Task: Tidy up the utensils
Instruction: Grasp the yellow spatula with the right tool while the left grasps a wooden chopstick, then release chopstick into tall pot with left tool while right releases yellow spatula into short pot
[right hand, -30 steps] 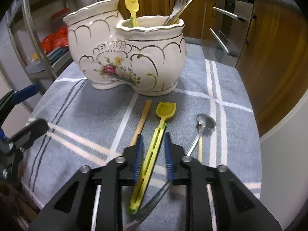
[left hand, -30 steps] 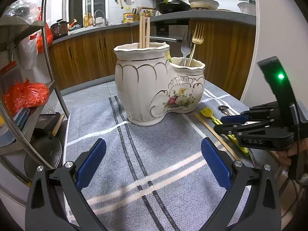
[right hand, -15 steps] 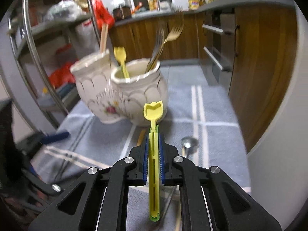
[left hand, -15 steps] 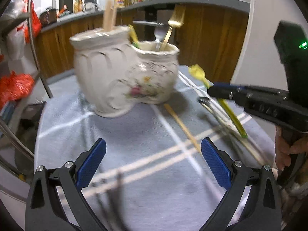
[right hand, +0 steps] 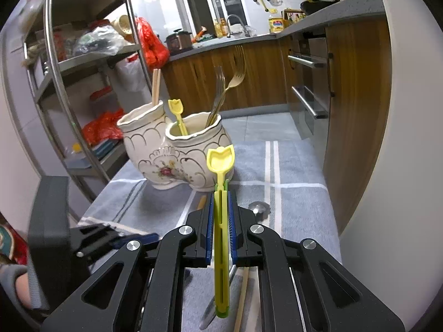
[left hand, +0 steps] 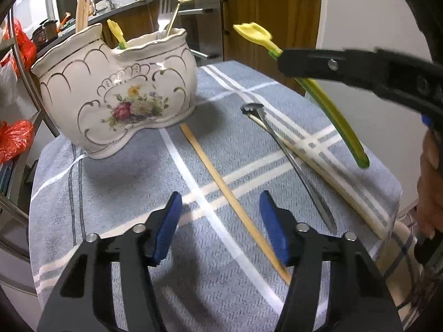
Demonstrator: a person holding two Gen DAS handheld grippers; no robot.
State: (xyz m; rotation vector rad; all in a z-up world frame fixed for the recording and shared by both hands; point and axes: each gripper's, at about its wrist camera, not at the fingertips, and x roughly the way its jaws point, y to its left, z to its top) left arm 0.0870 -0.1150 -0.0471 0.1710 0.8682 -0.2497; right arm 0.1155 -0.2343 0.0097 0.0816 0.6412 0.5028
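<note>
A white flowered ceramic holder (left hand: 116,96) (right hand: 177,149) stands on the striped grey cloth (left hand: 110,193). It holds two forks (right hand: 224,94), chopsticks (right hand: 155,88) and a yellow spoon (right hand: 177,113). My right gripper (right hand: 221,215) is shut on a second yellow spoon (right hand: 220,160) (left hand: 254,34), held in the air with its bowl toward the holder. My left gripper (left hand: 220,221) hovers low over a loose wooden chopstick (left hand: 221,182). Its jaws are closing with the chopstick between them, close to the right pad, and the pads are not pressing on it. A metal spoon (left hand: 277,138) and a pale chopstick (left hand: 318,160) lie to the right.
A metal shelf rack (right hand: 69,63) with bags stands left of the table. Wooden kitchen cabinets (right hand: 249,77) and an oven front (right hand: 307,83) run behind. The cloth's right edge (left hand: 393,193) drops off beside a person's hand (left hand: 432,188).
The right gripper shut on the yellow spoon and lifted it off the cloth. The left gripper swung right, came down over the loose chopstick, and its jaws narrowed.
</note>
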